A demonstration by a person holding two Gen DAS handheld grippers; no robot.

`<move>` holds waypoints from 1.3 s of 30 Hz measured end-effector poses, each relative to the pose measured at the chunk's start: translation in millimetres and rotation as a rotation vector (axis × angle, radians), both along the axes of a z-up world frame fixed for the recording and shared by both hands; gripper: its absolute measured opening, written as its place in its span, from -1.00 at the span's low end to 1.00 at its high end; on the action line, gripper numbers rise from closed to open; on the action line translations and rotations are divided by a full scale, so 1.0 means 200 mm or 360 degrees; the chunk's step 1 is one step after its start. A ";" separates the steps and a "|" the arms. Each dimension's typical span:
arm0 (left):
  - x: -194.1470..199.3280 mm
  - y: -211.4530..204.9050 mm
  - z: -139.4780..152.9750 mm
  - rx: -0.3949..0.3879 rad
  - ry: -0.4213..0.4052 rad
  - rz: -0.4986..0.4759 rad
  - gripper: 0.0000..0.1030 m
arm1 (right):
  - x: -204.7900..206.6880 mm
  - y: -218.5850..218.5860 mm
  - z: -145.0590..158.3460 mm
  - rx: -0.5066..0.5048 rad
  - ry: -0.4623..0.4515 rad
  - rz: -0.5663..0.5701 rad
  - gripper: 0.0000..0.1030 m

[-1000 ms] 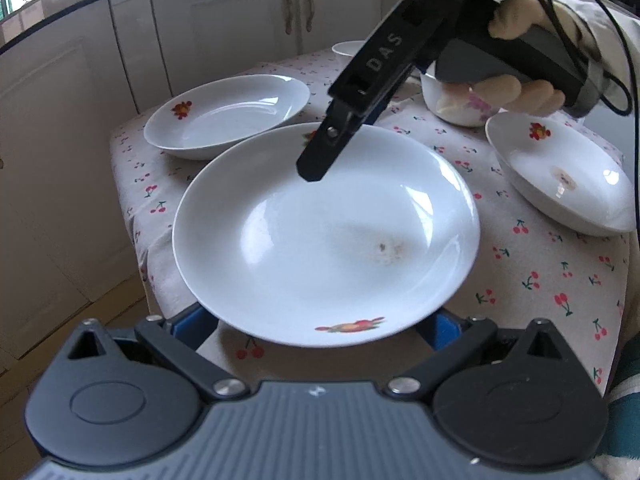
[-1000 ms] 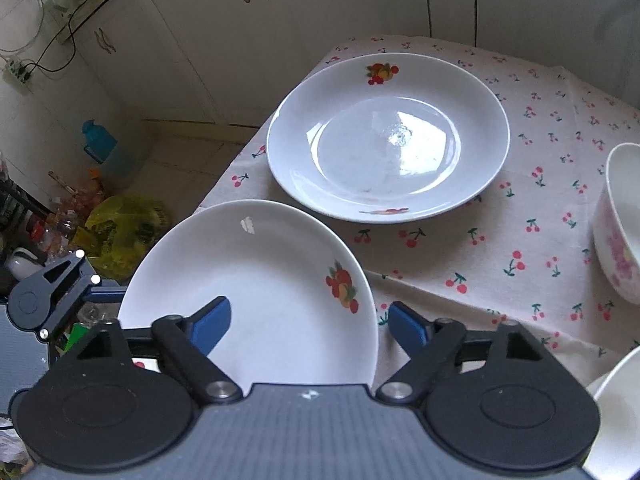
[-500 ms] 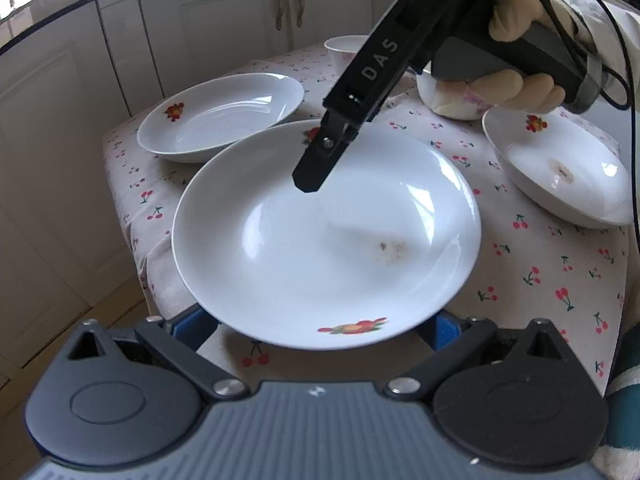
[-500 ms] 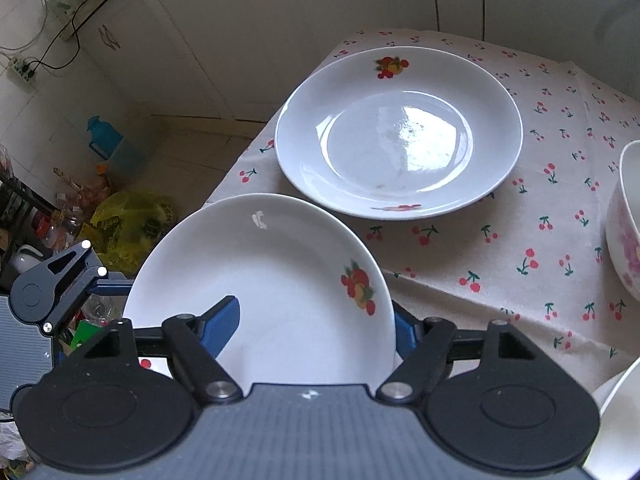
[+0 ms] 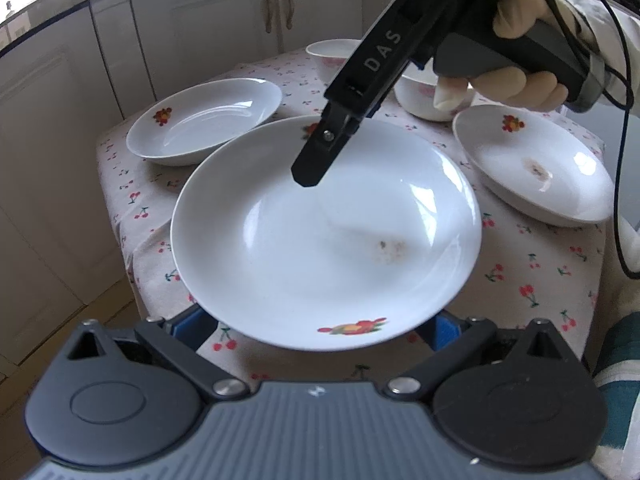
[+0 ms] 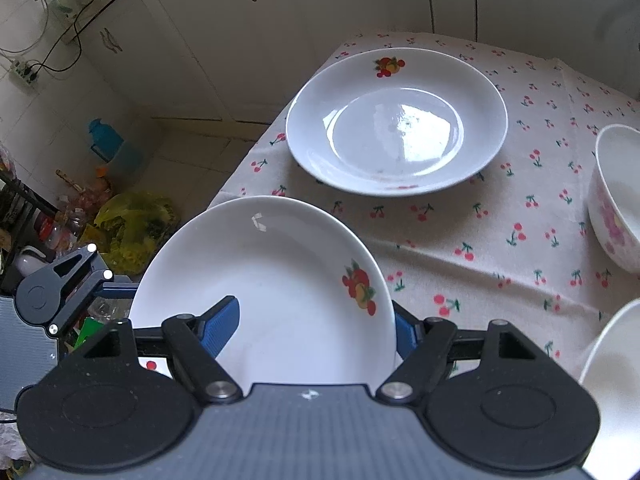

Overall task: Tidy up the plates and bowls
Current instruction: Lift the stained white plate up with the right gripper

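A white plate (image 5: 320, 240) with fruit prints is lifted over the near left of the table; it shows in the right wrist view (image 6: 272, 292) too. My left gripper (image 5: 320, 326) holds its near rim, its blue pads mostly hidden under the plate. My right gripper (image 6: 316, 324) straddles the opposite rim, one blue pad (image 6: 220, 326) inside the plate, one outside. A second plate (image 5: 204, 120) lies at the far left, also in the right wrist view (image 6: 396, 120). A third plate (image 5: 536, 164) lies at the right.
Two white bowls with pink flowers (image 5: 432, 96) (image 5: 332, 52) stand at the back of the cherry-print tablecloth (image 5: 540, 276). White cabinets (image 5: 224, 24) close off the back and left. Floor clutter and a yellow bag (image 6: 136, 224) lie beyond the table's left edge.
The held plate has risen a little and both grippers have moved with it. The right gripper's jaws have closed in around the plate's rim.
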State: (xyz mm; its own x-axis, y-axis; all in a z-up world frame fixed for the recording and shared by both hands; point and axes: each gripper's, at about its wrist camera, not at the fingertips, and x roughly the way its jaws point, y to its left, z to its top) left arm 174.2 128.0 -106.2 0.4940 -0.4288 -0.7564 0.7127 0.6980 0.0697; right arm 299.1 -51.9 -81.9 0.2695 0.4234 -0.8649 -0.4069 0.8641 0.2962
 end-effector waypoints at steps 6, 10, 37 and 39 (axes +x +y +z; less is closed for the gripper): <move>-0.05 -0.03 0.00 0.0008 0.0016 -0.0021 0.98 | -0.07 -0.03 0.00 -0.0010 0.0012 -0.0008 0.60; -0.06 -0.04 -0.02 0.0017 0.0035 -0.0027 0.98 | -0.09 -0.04 -0.03 -0.0013 0.0034 -0.0021 0.60; -0.05 -0.04 -0.04 0.0002 0.0059 -0.0017 0.98 | -0.09 -0.01 -0.06 -0.0040 0.0037 -0.0015 0.65; -0.06 -0.04 -0.03 -0.0003 0.0059 -0.0013 0.98 | -0.09 -0.01 -0.06 -0.0047 0.0035 -0.0011 0.65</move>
State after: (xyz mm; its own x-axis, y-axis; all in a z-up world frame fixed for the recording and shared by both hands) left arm 163.0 119.9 -113.1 0.4619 -0.4340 -0.7735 0.7205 0.6922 0.0418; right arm 281.2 -53.5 -93.7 0.2533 0.3959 -0.8827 -0.3946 0.8753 0.2794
